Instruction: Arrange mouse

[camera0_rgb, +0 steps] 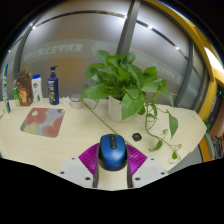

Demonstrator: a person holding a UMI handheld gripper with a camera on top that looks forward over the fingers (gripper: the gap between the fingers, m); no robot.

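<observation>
The gripper has its fingers apart, and the blue mouse sits between them on the table. Its long side runs straight away from the gripper, with its cord end pointing at the plant. The cord could catch on the plant's hanging leaves and tug the mouse crooked. The mousepad lies far left of the mouse.

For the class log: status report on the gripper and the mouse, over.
Gripper open, pads either side of mouse. Blue mouse on table, between fingers, cable running ahead. Mousepad far left; potted plant beyond.
</observation>
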